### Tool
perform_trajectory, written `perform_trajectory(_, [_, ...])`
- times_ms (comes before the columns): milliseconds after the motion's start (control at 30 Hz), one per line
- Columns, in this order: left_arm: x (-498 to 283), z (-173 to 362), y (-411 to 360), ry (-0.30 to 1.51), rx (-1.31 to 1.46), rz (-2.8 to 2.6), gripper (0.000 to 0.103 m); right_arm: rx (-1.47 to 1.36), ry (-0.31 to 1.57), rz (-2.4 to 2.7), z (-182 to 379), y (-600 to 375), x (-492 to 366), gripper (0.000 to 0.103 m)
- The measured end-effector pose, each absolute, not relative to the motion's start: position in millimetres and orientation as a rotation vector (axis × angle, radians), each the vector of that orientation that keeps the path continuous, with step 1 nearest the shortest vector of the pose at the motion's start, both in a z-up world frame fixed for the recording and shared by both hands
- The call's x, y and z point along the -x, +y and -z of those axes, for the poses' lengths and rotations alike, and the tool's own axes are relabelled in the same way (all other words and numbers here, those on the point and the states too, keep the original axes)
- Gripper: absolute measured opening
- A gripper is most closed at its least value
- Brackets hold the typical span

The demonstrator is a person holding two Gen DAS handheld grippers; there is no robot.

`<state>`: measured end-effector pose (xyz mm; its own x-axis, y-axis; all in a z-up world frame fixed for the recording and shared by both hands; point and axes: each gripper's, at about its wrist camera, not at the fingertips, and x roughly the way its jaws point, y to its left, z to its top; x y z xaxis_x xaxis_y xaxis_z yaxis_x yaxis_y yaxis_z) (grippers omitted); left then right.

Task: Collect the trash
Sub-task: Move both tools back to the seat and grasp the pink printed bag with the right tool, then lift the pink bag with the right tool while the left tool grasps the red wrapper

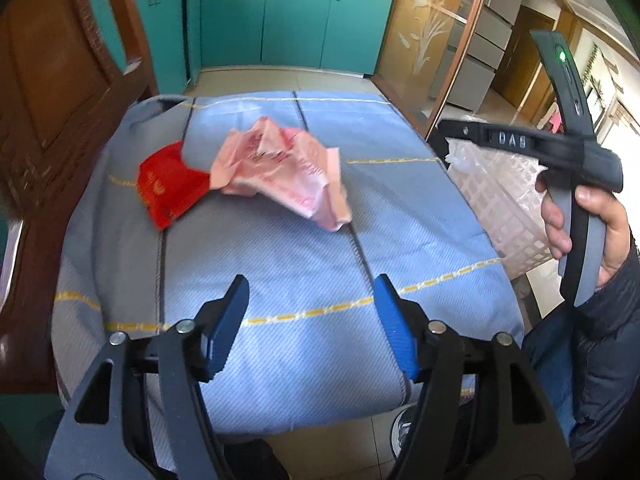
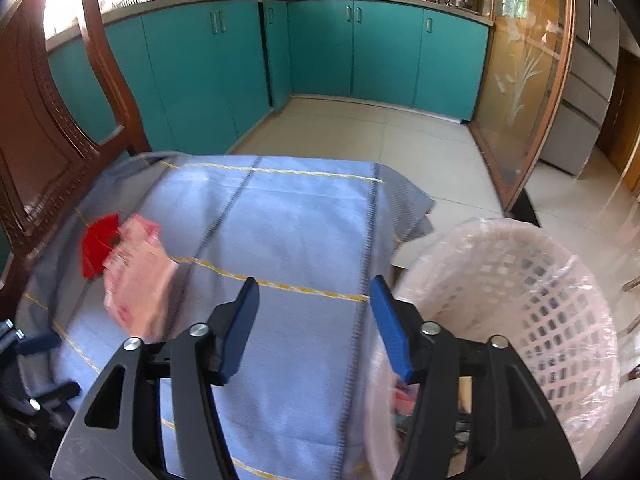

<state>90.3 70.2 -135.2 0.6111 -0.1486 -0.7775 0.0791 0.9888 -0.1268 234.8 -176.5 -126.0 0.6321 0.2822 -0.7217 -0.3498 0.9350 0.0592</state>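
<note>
Left gripper (image 1: 312,300) jaws apart, nothing between them. Pink crumpled paper (image 1: 286,174) and red packet (image 1: 170,184) lie ahead on the blue cloth (image 1: 400,216), at 11 o'clock; long axis runs 10-to-4. Right gripper (image 2: 314,304) jaws apart, empty, farther off beside the basket (image 2: 540,300); left is judged nearer.

Crumpled pink paper (image 1: 280,172) lies on the blue cloth, its left edge overlapping a flat red packet (image 1: 170,184). Pale lattice basket (image 2: 520,300) lined with a clear plastic bag (image 2: 576,264) stands beside the cloth's right edge, some scraps inside.
</note>
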Motion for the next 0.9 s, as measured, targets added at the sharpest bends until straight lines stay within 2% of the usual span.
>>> perform_trajectory(200, [-80.5, 145.1, 82.6, 0.933, 0.096, 0.104, 0.067, 0.035, 0.811, -0.501, 125.3, -140.6, -235.6, 0.07])
perform_trajectory(333, [-73.1, 149.0, 87.5, 0.948, 0.098, 0.092, 0.07, 0.082, 0.787, -0.63, 125.1, -95.5, -229.4, 0.084])
perform_trajectory(633, [-61.7, 147.1, 92.2, 0.949, 0.09, 0.072, 0.073, 0.307, 0.862, -0.672, 172.6, -4.5, -226.2, 0.085])
perform_trajectory(700, [-61.5, 147.2, 94.2, 0.949, 0.095, 0.065, 0.073, 0.346, 0.856, -0.674, 177.1, 1.5, -221.4, 0.072])
perform_trajectory(767, [-62.4, 148.6, 94.3, 0.952, 0.102, 0.061, 0.073, 0.362, 0.889, -0.684, 181.9, 1.9, -220.2, 0.042])
perform_trajectory(800, [-62.5, 149.4, 94.3, 0.954, 0.103, 0.061, 0.073, 0.366, 0.902, -0.686, 183.2, 0.5, -220.1, 0.041])
perform_trajectory(900, [-61.7, 150.2, 91.2, 0.955, 0.103, 0.069, 0.073, 0.382, 0.889, -0.693, 182.2, -4.5, -215.1, 0.027])
